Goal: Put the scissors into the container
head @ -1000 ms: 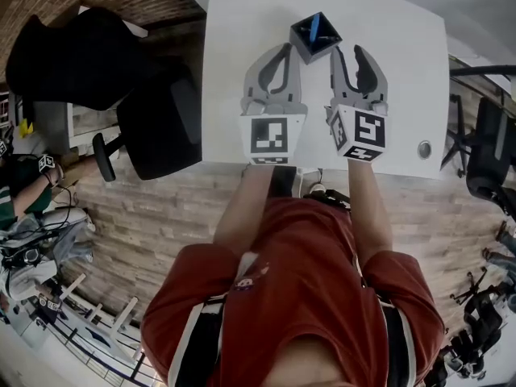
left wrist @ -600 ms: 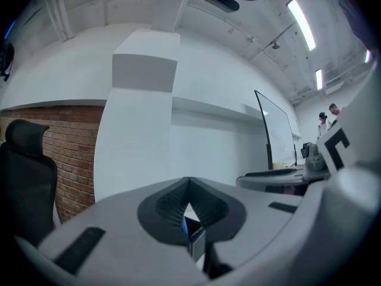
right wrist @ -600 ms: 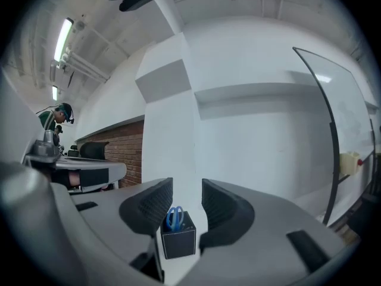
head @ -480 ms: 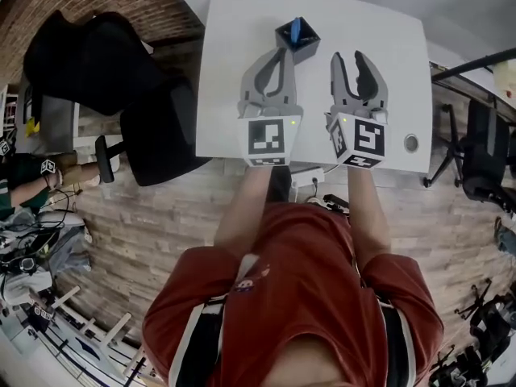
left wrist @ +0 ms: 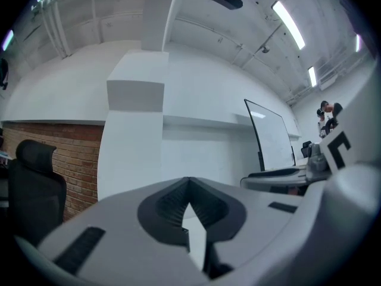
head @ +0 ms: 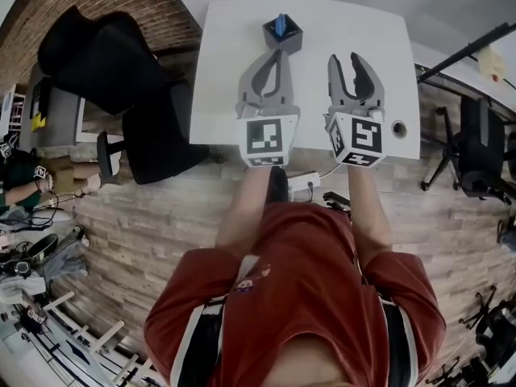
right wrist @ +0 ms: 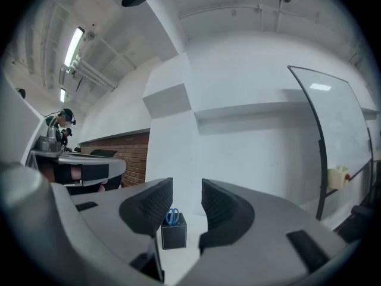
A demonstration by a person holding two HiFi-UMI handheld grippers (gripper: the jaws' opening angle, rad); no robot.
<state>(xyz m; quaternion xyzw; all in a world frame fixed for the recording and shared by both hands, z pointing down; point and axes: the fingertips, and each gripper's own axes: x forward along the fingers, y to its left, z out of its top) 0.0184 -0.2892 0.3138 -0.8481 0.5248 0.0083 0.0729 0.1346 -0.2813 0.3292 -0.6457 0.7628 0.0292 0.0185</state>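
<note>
Over the white table [head: 226, 79], the left gripper [head: 277, 55] is hovering with jaws together and the right gripper [head: 346, 60] is gaping wide, both empty. The scissors [head: 280, 25] are standing in the container [head: 283, 39] just beyond the left tips.

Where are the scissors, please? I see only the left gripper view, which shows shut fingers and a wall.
Observer: The scissors stand in the black container, blue handles up, near the table's far edge.
Operator: Thanks; is the other side holding anything?
Observer: No, the right gripper is open and empty.
Operator: And this one, where is it aimed?
Observer: The left gripper points at the container from the table's near side.
</note>
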